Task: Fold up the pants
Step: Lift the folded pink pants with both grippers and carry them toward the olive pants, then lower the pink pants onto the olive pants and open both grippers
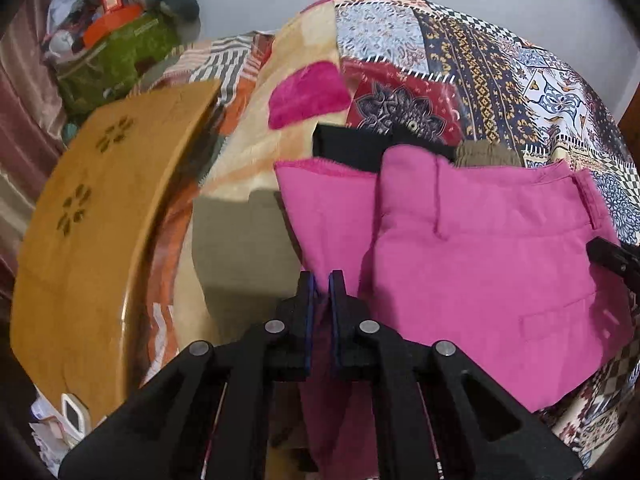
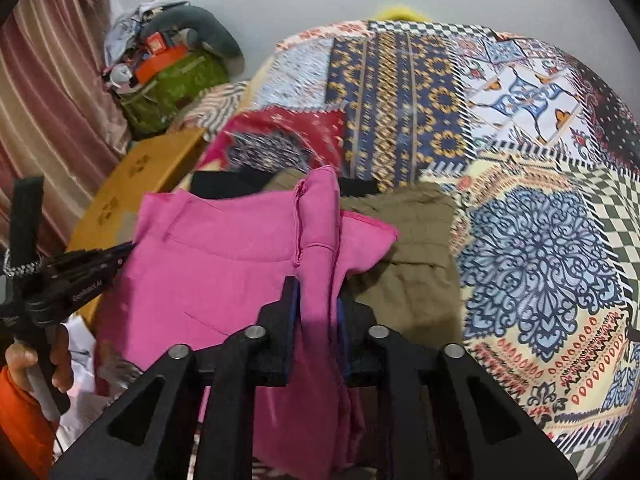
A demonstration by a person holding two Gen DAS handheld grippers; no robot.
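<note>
Pink pants on patterned bedspread, over olive garment. Left gripper clamped on pants edge. Right gripper pinched on bunched pink cloth.

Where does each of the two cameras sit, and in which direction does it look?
Left wrist: sits on the left tongs, looks forward along their fingers over the pink pants on the patterned bedspread; the tip of the right tongs shows at the right edge.
Right wrist: sits on the right tongs, looks the same way; the left tongs and the person's left hand show at the left.
Shared: pink pants, olive garment, bedspread, orange board, green bag.
</note>
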